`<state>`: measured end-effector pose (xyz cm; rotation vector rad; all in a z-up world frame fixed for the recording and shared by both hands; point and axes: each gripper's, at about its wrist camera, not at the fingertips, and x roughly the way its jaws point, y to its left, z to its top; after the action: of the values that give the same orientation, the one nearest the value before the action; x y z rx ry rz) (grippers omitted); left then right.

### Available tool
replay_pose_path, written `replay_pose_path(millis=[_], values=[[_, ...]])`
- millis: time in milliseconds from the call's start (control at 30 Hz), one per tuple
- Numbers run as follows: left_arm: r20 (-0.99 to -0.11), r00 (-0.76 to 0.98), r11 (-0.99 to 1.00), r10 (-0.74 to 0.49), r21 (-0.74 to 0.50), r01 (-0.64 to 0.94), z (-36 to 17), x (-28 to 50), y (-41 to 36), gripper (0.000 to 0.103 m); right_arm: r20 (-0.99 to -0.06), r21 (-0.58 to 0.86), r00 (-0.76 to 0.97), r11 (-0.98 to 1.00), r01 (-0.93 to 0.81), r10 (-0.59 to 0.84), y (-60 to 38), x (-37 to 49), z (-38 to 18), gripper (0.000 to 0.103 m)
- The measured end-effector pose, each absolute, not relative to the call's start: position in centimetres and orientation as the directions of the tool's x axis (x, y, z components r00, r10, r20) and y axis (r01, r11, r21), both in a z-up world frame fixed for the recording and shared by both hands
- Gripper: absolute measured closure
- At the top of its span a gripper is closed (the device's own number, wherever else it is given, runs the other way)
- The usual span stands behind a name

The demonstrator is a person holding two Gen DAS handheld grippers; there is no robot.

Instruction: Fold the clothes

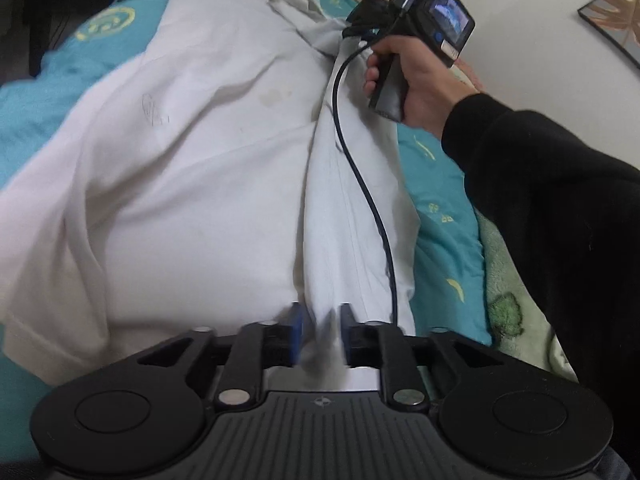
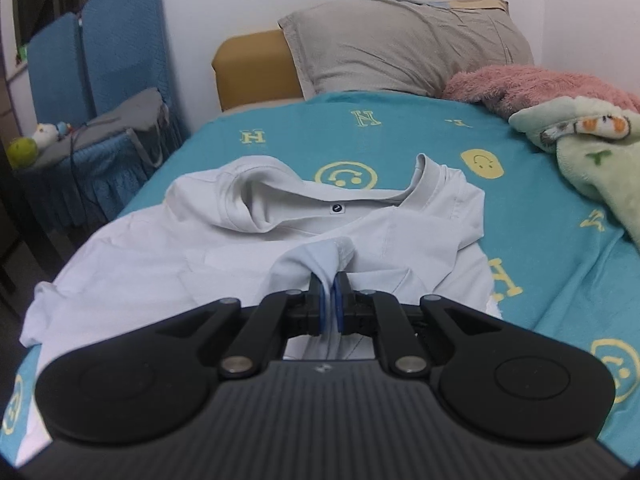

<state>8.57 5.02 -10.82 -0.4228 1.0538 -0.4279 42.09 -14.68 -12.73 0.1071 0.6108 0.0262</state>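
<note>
A white T-shirt (image 1: pixel 192 168) lies spread on a teal bedsheet (image 1: pixel 444 240), its right side lifted into a long fold. My left gripper (image 1: pixel 320 334) holds the hem end of that fold between its blue pads, jaws partly apart with cloth bunched between them. My right gripper (image 1: pixel 360 32), held in a hand, pinches the shoulder end of the same fold. In the right wrist view the right gripper (image 2: pixel 329 304) is shut on a pinch of the shirt (image 2: pixel 248 216) just below the collar (image 2: pixel 338 208).
A grey pillow (image 2: pixel 400 44) leans on the tan headboard (image 2: pixel 252 68). A pink plush blanket (image 2: pixel 532 84) and a green plush cloth (image 2: pixel 592 152) lie at the bed's right. Blue chairs (image 2: pixel 100 52) with a bag stand left of the bed. A cable (image 1: pixel 360 168) hangs over the shirt.
</note>
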Motion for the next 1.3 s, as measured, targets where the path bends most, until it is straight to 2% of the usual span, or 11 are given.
replay_pose_path(millis=[67, 100, 133, 200, 267, 400, 633, 800, 1000, 1133, 1300], values=[[-0.74, 0.484, 0.879, -0.468, -0.449, 0.163, -9.7, 8.4, 5.1, 0.041, -0.57, 0.119, 0.819, 0.993, 0.012, 0.059, -14.7, 41.7, -12.5, 0.088], [-0.735, 0.511, 0.891, -0.446, -0.421, 0.172, -9.0, 8.2, 5.2, 0.037, -0.569, 0.125, 0.82, 0.992, 0.012, 0.061, -14.7, 41.4, -12.3, 0.069], [-0.726, 0.537, 0.899, -0.43, -0.398, 0.181, -8.4, 8.0, 5.4, 0.035, -0.567, 0.131, 0.821, 0.991, 0.013, 0.064, -14.7, 41.1, -12.1, 0.042], [-0.705, 0.585, 0.913, -0.401, -0.361, 0.191, -7.4, 7.8, 5.9, 0.028, -0.54, 0.143, 0.839, 0.99, 0.014, 0.066, -14.7, 40.0, -11.2, 0.017], [-0.689, 0.626, 0.927, -0.367, -0.328, 0.183, -6.7, 7.9, 5.9, 0.025, -0.52, 0.15, 0.85, 0.989, -0.002, 0.081, -14.6, 38.5, -10.0, 0.02], [-0.663, 0.672, 0.932, -0.33, -0.341, 0.121, -5.9, 8.3, 6.4, 0.025, -0.515, 0.177, 0.849, 0.984, -0.029, 0.118, -14.7, 35.2, -7.5, 0.02], [-0.611, 0.765, 0.961, -0.204, -0.275, 0.037, -3.0, 7.5, 8.3, 0.024, -0.469, 0.207, 0.873, 0.978, -0.04, 0.135, -15.5, 26.6, -2.5, 0.02], [-0.538, 0.822, 0.969, -0.188, -0.239, 0.064, -1.4, 5.5, 7.2, 0.021, -0.437, 0.23, 0.889, 0.973, -0.035, 0.135, -16.3, 19.4, 0.6, 0.02], [-0.471, 0.867, 0.985, -0.163, -0.129, 0.116, -0.4, 2.7, 4.3, 0.018, -0.388, 0.235, 0.908, 0.97, -0.066, 0.156, -17.2, 11.3, 2.5, 0.02], [-0.489, 0.862, 0.99, -0.133, -0.103, 0.094, -1.5, 2.6, 4.2, 0.018, -0.4, 0.289, 0.902, 0.956, -0.043, 0.161, -18.6, 7.9, 1.8, 0.02], [-0.543, 0.828, 0.978, -0.136, -0.205, 0.026, -2.8, 4.0, 6.4, 0.018, -0.405, 0.318, 0.906, 0.948, 0.01, 0.126, -20.1, 3.0, -1.6, 0.02]])
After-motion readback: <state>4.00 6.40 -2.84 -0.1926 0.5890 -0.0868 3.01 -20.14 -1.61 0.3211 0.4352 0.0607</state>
